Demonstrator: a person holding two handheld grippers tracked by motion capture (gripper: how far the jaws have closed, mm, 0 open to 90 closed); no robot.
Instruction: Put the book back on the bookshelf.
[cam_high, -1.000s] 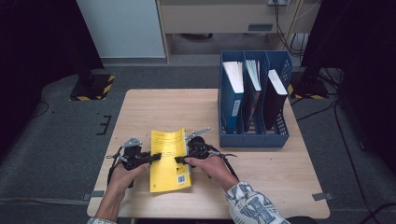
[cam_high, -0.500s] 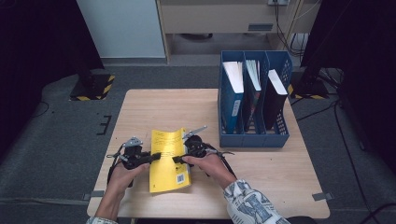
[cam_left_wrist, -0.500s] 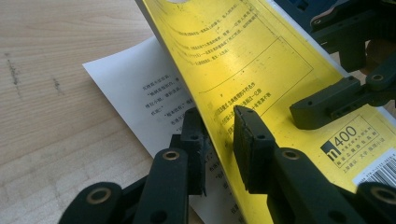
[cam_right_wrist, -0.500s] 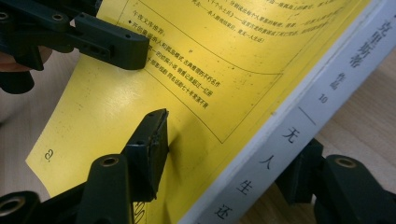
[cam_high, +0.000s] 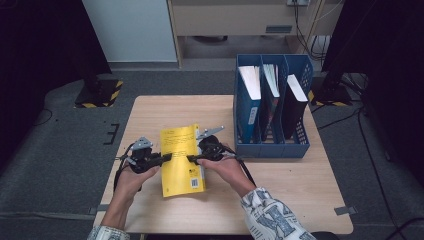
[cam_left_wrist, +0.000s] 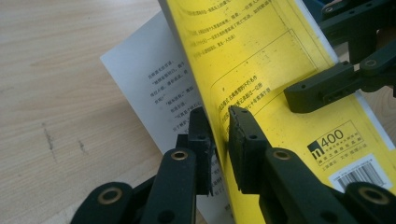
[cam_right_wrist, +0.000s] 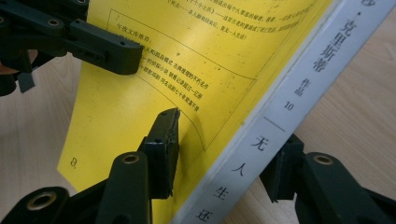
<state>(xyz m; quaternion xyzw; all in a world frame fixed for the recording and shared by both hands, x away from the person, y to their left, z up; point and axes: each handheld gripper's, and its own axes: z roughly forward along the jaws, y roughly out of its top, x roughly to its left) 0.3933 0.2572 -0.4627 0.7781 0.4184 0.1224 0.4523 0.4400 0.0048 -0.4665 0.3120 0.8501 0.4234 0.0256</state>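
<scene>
With your left gripper jaws clamped on the yellow paperback book's cover and your right gripper jaws closing around its spine, the book has lifted off the light wooden surface, ready for transfer.

A yellow book with a white spine and black print lies between black grippers on a pale wooden table, beside a blue file rack; one sleeve is white-and-blue patterned.

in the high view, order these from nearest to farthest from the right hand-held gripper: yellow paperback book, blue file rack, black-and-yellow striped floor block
1. Yellow paperback book, clamped at its spine by the right hand-held gripper.
2. Blue plastic file rack, just to its right.
3. Black-and-yellow striped floor block, off the table, far left.
</scene>
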